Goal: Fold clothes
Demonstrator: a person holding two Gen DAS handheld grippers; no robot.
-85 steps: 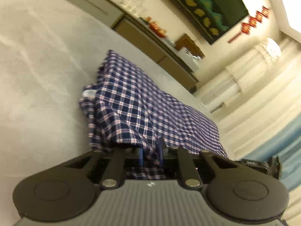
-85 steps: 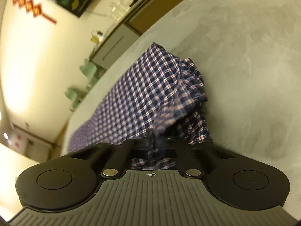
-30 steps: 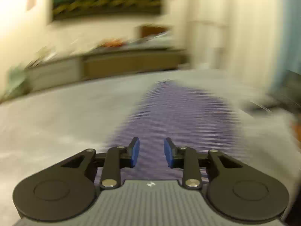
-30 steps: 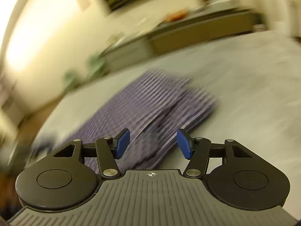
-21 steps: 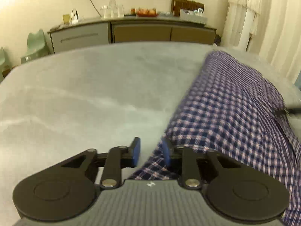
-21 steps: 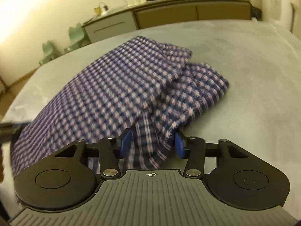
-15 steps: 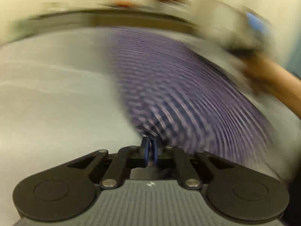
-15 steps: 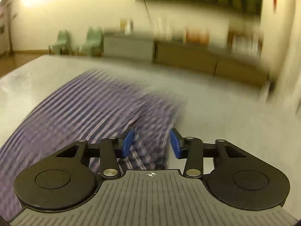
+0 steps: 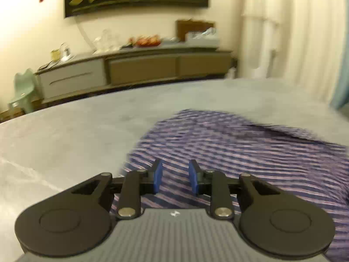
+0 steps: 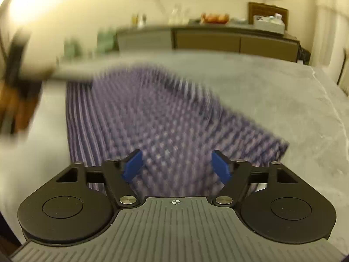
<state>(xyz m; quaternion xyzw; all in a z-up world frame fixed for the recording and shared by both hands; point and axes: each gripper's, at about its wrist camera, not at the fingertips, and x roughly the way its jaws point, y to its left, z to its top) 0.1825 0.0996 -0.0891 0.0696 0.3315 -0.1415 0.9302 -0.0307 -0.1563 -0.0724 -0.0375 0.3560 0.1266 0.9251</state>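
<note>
- Jaws first: both are opening right now and neither has hold of anything. Your right gripper (image 10: 175, 166) stands wide, your left gripper (image 9: 175, 178) only partway, and the shirt (image 9: 250, 152) just shows through both gaps. No cloth is pinched against the blue pads (image 9: 157, 179).
- Big change: a few seconds back both grippers were clamped on bunched plaid and hauling it over. Half a second ago your left was still pinched nearly shut on an edge. Now that's let go, so the fold you were carrying has been dropped onto the pile.
- The shirt now lies flat on the grey table (image 9: 65, 135) as a compact slab instead of a lifted tent. From the right wrist it reads as a rough rectangle with a clean near-right corner; from the left wrist it runs off to the right of frame.
- Both views are smeared with motion blur, so I can't tell how tidy the edges are or whether a sleeve is poking out.
- What it means: I'd say one fold is done and you're between grabs, swinging round to pick the next edge.
- Small stuff: a blurry dark and brown shape at the left edge of the right view is probably your other gripper and arm, too smeared to be sure.
- The sideboard (image 9: 139, 67) behind is just background.
</note>
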